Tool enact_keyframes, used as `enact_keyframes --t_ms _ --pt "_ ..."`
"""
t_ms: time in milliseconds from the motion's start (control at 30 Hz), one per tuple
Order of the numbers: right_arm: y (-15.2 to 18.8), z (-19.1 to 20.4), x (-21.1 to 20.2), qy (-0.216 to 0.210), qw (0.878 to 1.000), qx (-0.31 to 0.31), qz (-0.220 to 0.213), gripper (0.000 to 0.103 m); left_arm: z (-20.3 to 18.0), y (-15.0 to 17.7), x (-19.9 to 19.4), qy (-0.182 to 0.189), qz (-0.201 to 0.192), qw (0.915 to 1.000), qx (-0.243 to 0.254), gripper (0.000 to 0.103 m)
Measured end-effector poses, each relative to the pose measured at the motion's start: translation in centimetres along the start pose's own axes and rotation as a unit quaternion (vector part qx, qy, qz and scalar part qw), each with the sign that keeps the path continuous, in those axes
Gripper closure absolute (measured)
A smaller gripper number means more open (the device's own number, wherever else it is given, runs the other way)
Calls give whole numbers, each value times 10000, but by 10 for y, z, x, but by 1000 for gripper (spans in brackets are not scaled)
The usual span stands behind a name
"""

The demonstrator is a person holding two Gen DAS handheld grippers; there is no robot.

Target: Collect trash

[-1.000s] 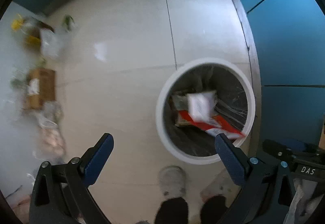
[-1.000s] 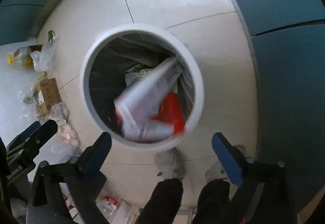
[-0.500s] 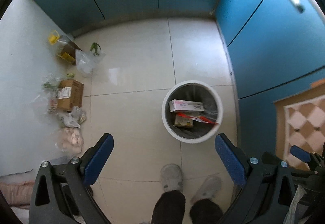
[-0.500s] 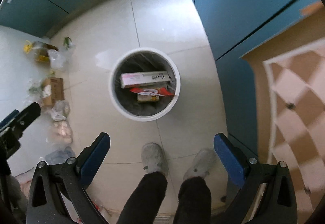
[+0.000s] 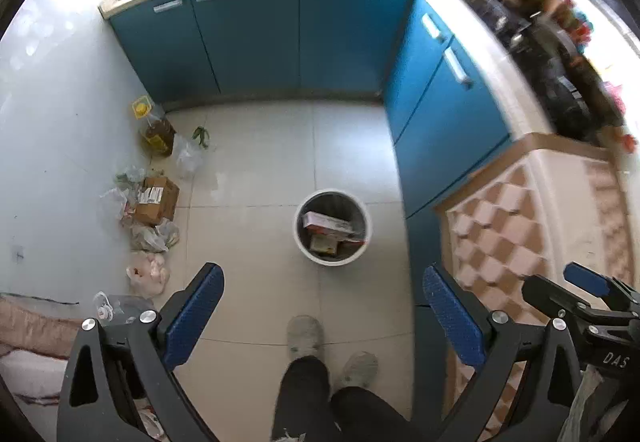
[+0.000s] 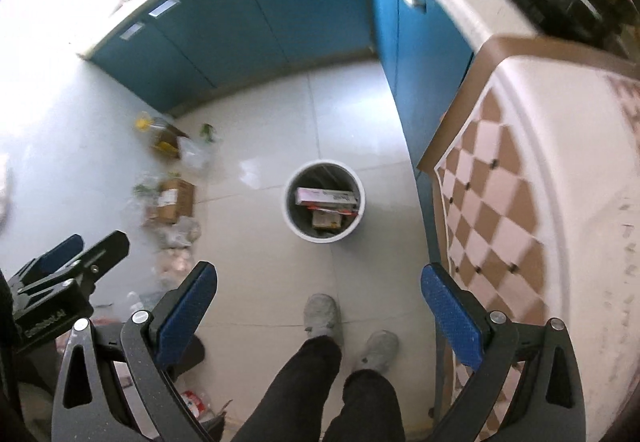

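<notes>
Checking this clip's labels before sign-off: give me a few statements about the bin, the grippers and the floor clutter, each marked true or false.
1. The white bin holds boxes. True.
2. The left gripper grips a carton. False: open, empty.
3. The right gripper is open. True.
4. The cardboard box lies inside the bin. False: it sits on the floor by the wall.
5. The bin stands on the checkered table. False: on the floor beside it.

Both wrist cameras look steeply down from high above the floor [image 5: 260, 161], sharing the distant bin [image 5: 333, 233] [image 6: 324, 201] and blue cabinets [image 5: 256, 33].
</notes>
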State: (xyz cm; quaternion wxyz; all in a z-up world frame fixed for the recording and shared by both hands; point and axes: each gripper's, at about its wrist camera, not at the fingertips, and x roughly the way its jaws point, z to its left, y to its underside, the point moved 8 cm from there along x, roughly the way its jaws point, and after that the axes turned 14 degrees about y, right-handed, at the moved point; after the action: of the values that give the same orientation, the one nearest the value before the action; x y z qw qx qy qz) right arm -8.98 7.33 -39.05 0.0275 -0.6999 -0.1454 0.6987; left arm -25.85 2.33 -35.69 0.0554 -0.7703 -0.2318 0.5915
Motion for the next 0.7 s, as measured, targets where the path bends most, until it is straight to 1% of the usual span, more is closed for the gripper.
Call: enact_keyframes --t_ms 133,267,333,533,700 --pt "19 -16 -79 -252 9987 -280 -341 0 -31 10 -54 209 -210 9995 91 1" --pt "33 -23 -140 -406 9959 -471 -655 0 -57 18 -100 487 -362 9980 188 1" --pt "40 -28 -172 -512 9944 -493 -787 0 -65 20 -122 598 -504 9967 225 1" --pt "55 -31 -237 -715 9901 -552 -1078 0 -83 22 -170 1019 -752 9915 292 1" --pt "60 -25 -271 -906 9870 -566 -1199 0 -88 27 -198 1188 -955 9879 275 1"
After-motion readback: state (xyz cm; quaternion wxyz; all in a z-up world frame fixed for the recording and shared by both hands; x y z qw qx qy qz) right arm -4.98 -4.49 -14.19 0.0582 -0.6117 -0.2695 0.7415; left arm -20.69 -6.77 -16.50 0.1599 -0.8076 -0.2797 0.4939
